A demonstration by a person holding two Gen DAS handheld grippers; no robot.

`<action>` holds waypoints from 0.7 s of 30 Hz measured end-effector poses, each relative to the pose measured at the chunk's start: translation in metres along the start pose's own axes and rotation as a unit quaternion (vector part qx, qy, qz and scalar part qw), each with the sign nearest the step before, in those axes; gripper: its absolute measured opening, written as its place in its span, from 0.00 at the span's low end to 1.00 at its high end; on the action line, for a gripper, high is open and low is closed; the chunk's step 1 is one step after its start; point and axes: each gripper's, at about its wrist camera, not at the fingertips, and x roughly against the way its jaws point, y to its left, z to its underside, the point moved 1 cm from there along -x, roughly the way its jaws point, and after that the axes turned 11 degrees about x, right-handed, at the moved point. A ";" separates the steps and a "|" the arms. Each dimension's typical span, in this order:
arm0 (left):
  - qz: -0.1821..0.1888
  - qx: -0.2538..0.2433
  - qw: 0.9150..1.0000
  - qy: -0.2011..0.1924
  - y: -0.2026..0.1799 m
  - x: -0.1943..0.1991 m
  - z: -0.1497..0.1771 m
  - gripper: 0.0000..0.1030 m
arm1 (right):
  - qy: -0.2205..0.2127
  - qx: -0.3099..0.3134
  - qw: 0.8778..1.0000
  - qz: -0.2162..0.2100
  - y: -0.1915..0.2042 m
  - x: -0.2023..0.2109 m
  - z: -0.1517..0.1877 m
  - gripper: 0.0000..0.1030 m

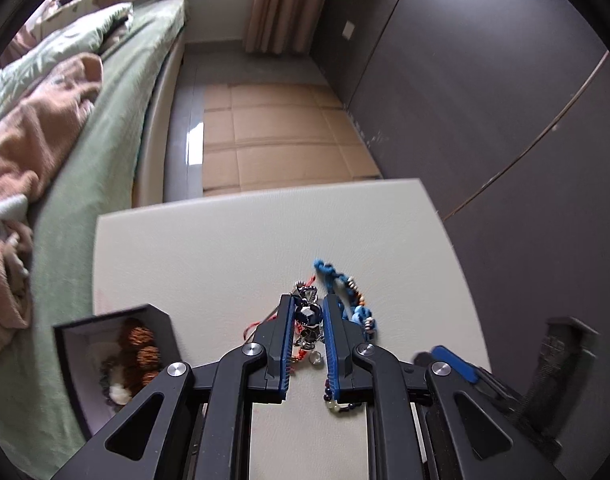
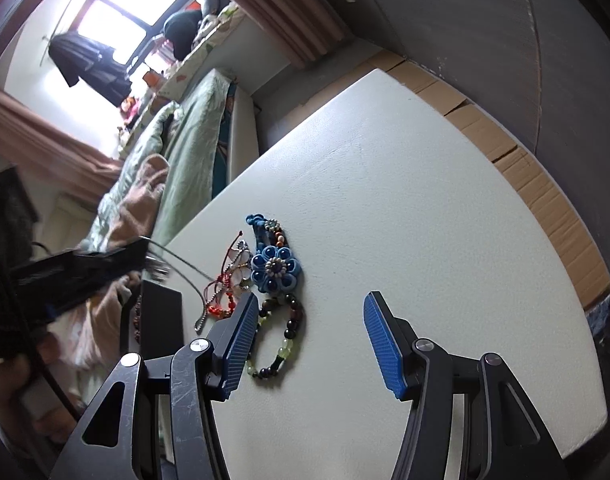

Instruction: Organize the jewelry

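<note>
A pile of jewelry lies on the white table [image 1: 225, 264]. My left gripper [image 1: 309, 308] is narrowed around a dark pendant with silver chain [image 1: 309, 320]; whether the pads touch it I cannot tell. A blue cord flower piece [image 1: 345, 288] lies just right of it. In the right wrist view the blue flower brooch [image 2: 275, 268], red bead string [image 2: 221, 300] and dark-and-green bead bracelet [image 2: 285, 340] lie together. My right gripper [image 2: 311, 308] is open and empty, its left finger [image 2: 239, 332] beside the bracelet. A black jewelry box [image 1: 117, 360] holds brown beads.
The box stands at the table's left front corner, also seen in the right wrist view [image 2: 161, 320]. A bed with green bedding [image 1: 117, 120] lies left of the table. Flattened cardboard [image 1: 281, 136] covers the floor beyond. A dark wardrobe wall [image 1: 485, 100] stands to the right.
</note>
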 end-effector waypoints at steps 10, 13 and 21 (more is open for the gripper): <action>0.022 -0.006 0.998 -0.061 0.003 0.074 -0.015 0.14 | 0.054 0.059 0.997 0.023 0.027 -0.042 -0.018 0.55; 0.027 -0.007 0.997 -0.076 0.004 0.091 -0.021 0.14 | 0.067 0.078 0.994 0.033 0.038 -0.054 -0.022 0.55; 0.043 -0.021 0.992 -0.116 -0.007 0.144 -0.028 0.14 | 0.075 0.086 0.993 0.034 0.047 -0.054 -0.031 0.15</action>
